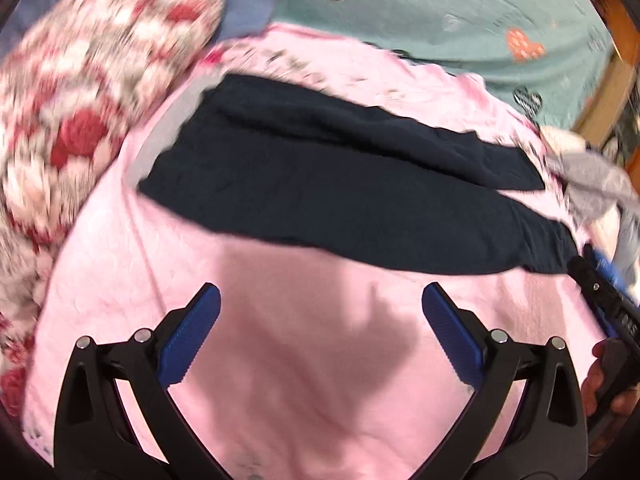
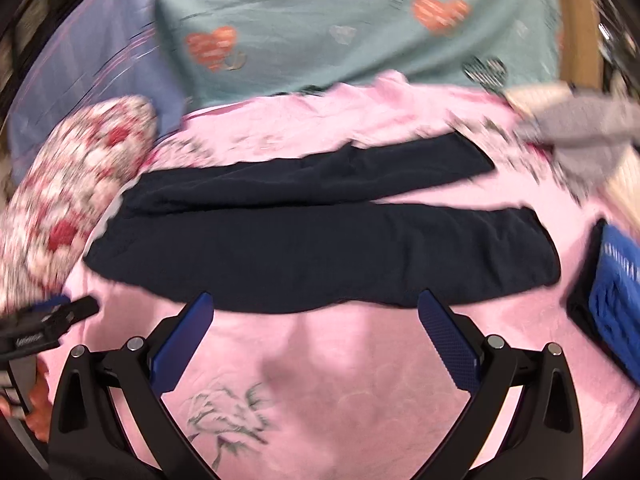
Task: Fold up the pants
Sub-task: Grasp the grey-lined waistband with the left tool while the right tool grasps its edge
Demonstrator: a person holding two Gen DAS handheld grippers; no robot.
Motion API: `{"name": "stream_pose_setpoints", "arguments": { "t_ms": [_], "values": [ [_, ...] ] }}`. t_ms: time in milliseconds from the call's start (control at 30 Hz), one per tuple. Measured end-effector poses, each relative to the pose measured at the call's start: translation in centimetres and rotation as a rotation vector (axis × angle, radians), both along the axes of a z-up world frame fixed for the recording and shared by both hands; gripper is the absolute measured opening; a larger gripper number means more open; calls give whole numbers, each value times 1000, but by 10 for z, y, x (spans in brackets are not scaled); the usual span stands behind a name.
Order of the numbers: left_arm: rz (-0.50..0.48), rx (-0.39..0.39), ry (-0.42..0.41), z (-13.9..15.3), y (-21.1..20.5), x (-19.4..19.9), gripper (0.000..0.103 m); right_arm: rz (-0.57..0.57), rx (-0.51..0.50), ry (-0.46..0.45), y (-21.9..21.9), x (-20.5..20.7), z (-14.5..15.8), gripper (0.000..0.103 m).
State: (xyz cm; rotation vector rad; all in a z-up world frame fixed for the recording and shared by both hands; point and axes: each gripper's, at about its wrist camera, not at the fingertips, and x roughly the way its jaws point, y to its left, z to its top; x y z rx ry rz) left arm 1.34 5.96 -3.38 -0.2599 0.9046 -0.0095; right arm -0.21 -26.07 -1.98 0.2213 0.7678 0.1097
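Dark navy pants [image 1: 328, 184] lie flat on a pink blanket [image 1: 304, 352], waistband at the left, two legs reaching right with a narrow gap between them. They also show in the right wrist view [image 2: 320, 248]. My left gripper [image 1: 320, 308] is open and empty above the pink blanket, just short of the pants' near edge. My right gripper [image 2: 314, 316] is open and empty, its fingertips [image 2: 200, 312] at the near edge of the lower leg. The right gripper also shows at the right edge of the left wrist view [image 1: 600, 292], and the left gripper at the left edge of the right wrist view [image 2: 52, 320].
A red and white floral pillow [image 1: 80, 112] lies left of the waistband. A teal sheet with orange hearts [image 2: 340, 28] lies behind. Grey clothing [image 2: 580, 128] lies at the right by the leg ends. A blue basket [image 2: 616, 304] stands at the right edge.
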Motion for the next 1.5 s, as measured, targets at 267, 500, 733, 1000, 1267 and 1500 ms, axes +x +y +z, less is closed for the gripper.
{"name": "stream_pose_setpoints", "arguments": {
  "t_ms": [267, 500, 733, 1000, 1267, 1500],
  "values": [
    [141, -153, 57, -18, 82, 8, 101, -116, 208, 80, -43, 21, -21, 102],
    [225, -191, 72, -25, 108, 29, 100, -174, 274, 108, -53, 41, -36, 102],
    [224, -237, 98, -31, 111, 67, 100, -164, 272, 140, -55, 58, -39, 102],
    [235, -275, 171, -46, 122, 92, 46, -156, 266, 141, -52, 72, -33, 102],
    [249, -276, 178, -45, 120, 105, 45, -199, 147, 178, -81, 77, -28, 102],
    [281, -243, 150, -42, 116, 110, 17, -280, -71, 267, -152, 103, -38, 102]
  ]
}}
